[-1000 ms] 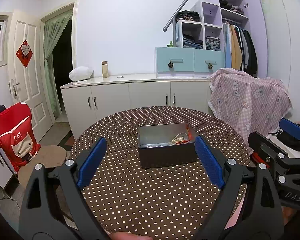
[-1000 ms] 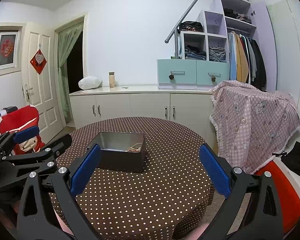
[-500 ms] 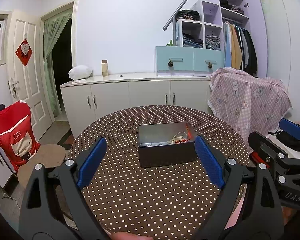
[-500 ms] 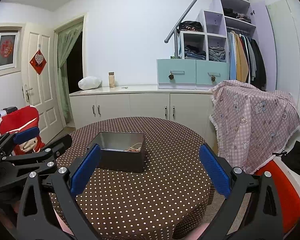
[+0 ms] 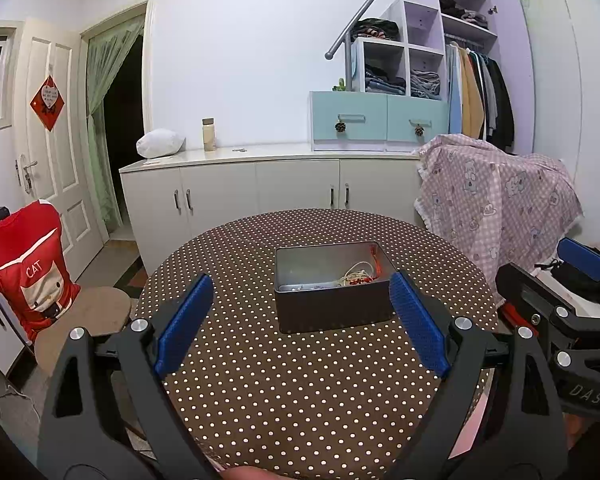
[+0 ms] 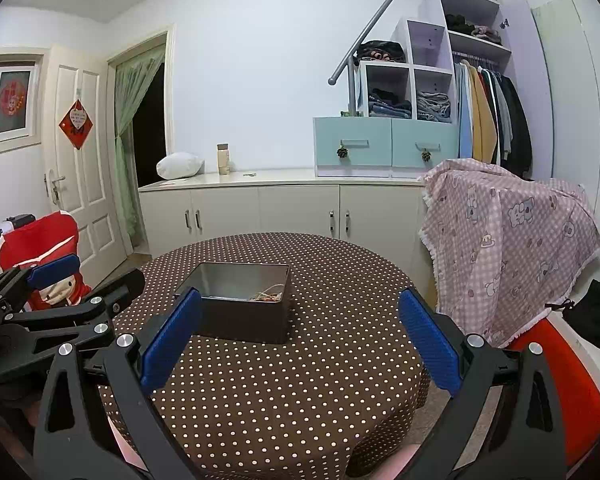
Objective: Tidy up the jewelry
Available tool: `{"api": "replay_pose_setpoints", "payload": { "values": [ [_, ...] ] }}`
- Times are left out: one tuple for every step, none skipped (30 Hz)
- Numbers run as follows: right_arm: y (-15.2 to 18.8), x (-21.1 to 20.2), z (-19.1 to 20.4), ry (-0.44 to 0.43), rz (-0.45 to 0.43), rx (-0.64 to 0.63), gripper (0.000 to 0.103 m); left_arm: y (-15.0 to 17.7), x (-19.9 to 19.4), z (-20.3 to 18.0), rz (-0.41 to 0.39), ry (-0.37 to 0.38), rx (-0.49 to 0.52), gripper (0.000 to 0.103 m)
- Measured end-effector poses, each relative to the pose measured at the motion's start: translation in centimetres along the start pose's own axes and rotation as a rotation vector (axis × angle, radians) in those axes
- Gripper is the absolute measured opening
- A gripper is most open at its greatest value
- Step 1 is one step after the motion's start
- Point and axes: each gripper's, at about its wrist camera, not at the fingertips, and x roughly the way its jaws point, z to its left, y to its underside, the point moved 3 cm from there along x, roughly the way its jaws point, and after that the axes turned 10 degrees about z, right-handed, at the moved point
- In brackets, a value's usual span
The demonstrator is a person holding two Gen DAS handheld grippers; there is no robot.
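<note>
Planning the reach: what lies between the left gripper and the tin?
Only bare dotted tablecloth, as the left wrist view shows. The left gripper hangs open, short of the tin, with nothing between its fingers.

The worktop [image 5: 300,380] is covered w/ a dark brown cloth dotted in white. A dark grey tin [image 5: 334,310] w/ a silvery inside is seen; cream cord and red bits [image 5: 358,276] are tangled in it. Both grippers, left [image 5: 300,320] & right [image 6: 300,336], are black-framed w/ bright blue ribbed pads [image 5: 184,320]. A pink-and-white check cloth w/ cartoon bear prints [image 5: 496,204] is draped at right. A red chair cover [image 5: 32,268] is lettered "CAT" in white. Drawers [image 5: 380,120] are pale teal, cabinets [image 5: 260,196] off-white, the curtain [image 5: 104,128] pale green, the door ornament [image 5: 47,102] red
</note>
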Motion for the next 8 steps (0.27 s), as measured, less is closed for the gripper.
{"api": "replay_pose_setpoints", "payload": {
  "values": [
    [0.00, 0.00, 0.00, -0.001, 0.000, 0.000, 0.095, -0.04, 0.05, -0.04, 0.000, 0.001, 0.000, 0.088],
    [0.01, 0.00, 0.02, 0.000, 0.000, 0.001, 0.095, 0.00, 0.00, 0.04, 0.000, 0.000, 0.001, 0.088],
    [0.01, -0.01, 0.02, 0.001, 0.000, 0.001, 0.095, -0.02, 0.03, 0.01, 0.001, 0.000, 0.000, 0.088],
    [0.01, 0.00, 0.06, 0.002, 0.000, 0.001, 0.095, -0.04, 0.06, -0.03, 0.002, 0.000, 0.000, 0.088],
    [0.00, 0.00, 0.01, 0.001, 0.000, 0.000, 0.095, 0.00, 0.01, 0.04, 0.002, 0.000, 0.001, 0.088],
    [0.00, 0.00, 0.00, 0.000, 0.000, 0.000, 0.095, -0.01, 0.01, 0.03, 0.001, 0.001, 0.001, 0.088],
    [0.01, 0.00, 0.01, -0.001, 0.000, 0.000, 0.095, -0.06, 0.04, -0.04, 0.000, 0.001, 0.000, 0.088],
    [0.01, 0.00, 0.02, 0.000, 0.000, 0.000, 0.095, -0.05, 0.02, -0.02, 0.000, 0.002, 0.000, 0.088]
  ]
}}
